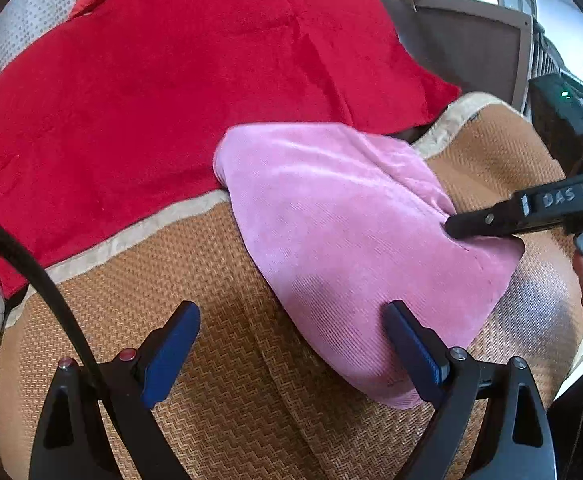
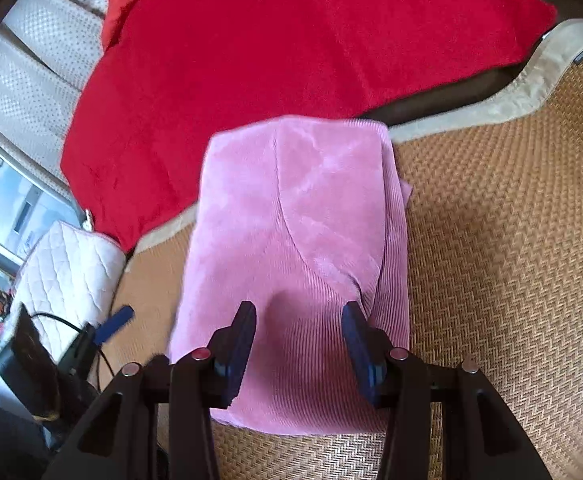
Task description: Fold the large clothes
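A pink corduroy garment (image 1: pixel 355 216) lies folded into a compact bundle on a woven tan mat (image 1: pixel 227 380); it also shows in the right wrist view (image 2: pixel 303 248). My left gripper (image 1: pixel 291 332) is open just above the mat at the bundle's near left edge, its right finger against the fabric. My right gripper (image 2: pixel 299 332) is open, its blue pads either side of the bundle's near end, holding nothing. The right gripper also shows from the side in the left wrist view (image 1: pixel 491 220), resting on the bundle's right side.
A large red blanket (image 1: pixel 171 80) lies behind the garment, overlapping the mat's beige border (image 1: pixel 131 232). A quilted white cushion (image 2: pixel 67 264) sits at the left. A dark wooden frame (image 1: pixel 471 40) stands at the back right. A black cable (image 1: pixel 51 280) crosses the left.
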`<control>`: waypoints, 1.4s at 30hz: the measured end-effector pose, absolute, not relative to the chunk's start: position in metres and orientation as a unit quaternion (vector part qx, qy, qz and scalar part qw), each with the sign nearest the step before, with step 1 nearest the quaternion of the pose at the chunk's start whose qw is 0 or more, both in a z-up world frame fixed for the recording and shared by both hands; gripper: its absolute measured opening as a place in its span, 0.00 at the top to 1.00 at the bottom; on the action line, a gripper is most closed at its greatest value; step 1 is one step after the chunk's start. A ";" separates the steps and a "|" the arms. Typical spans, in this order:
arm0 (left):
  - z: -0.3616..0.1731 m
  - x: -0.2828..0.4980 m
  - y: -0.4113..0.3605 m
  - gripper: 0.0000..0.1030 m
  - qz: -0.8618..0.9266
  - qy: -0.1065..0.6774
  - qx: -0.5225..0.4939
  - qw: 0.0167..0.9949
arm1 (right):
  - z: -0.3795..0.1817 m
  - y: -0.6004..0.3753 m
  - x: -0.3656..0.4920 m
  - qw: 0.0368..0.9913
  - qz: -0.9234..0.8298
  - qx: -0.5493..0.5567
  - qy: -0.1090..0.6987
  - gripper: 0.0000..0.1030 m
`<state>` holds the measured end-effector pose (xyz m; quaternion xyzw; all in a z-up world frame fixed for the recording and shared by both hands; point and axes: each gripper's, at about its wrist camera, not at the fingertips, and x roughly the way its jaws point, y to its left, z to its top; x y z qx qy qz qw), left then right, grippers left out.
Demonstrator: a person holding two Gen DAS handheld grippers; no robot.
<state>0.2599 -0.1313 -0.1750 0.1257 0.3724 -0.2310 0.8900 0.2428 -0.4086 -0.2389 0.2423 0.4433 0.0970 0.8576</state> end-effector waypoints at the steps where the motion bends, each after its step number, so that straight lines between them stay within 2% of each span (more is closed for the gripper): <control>1: -0.178 0.262 -0.132 0.08 -0.232 0.377 0.125 0.888 | -0.246 -0.406 0.246 0.852 0.094 0.242 0.455 0.51; 5: -0.174 0.268 -0.125 0.09 -0.244 0.387 0.101 0.883 | -0.253 -0.402 0.250 0.850 0.091 0.230 0.466 0.52; 9: -0.163 0.277 -0.109 0.09 -0.249 0.382 0.070 0.887 | -0.243 -0.422 0.243 0.848 0.102 0.264 0.448 0.50; 11: -0.159 0.284 -0.097 0.09 -0.260 0.385 0.030 0.885 | -0.235 -0.441 0.236 0.854 0.094 0.282 0.426 0.41; 12: -0.158 0.289 -0.091 0.09 -0.267 0.388 0.008 0.882 | -0.232 -0.452 0.232 0.859 0.082 0.291 0.414 0.32; 13: -0.158 0.294 -0.086 0.09 -0.279 0.395 -0.015 0.875 | -0.231 -0.460 0.230 0.860 0.076 0.298 0.407 0.30; 20: -0.181 0.324 -0.083 0.09 -0.323 0.456 -0.110 0.822 | -0.256 -0.498 0.235 0.821 0.093 0.372 0.423 0.30; 38: -0.213 0.342 -0.142 0.06 -0.383 0.515 -0.146 0.753 | -0.302 -0.468 0.288 0.769 0.199 0.389 0.466 0.26; 42: -0.215 0.345 -0.144 0.06 -0.388 0.513 -0.160 0.749 | -0.301 -0.446 0.294 0.773 0.226 0.378 0.456 0.19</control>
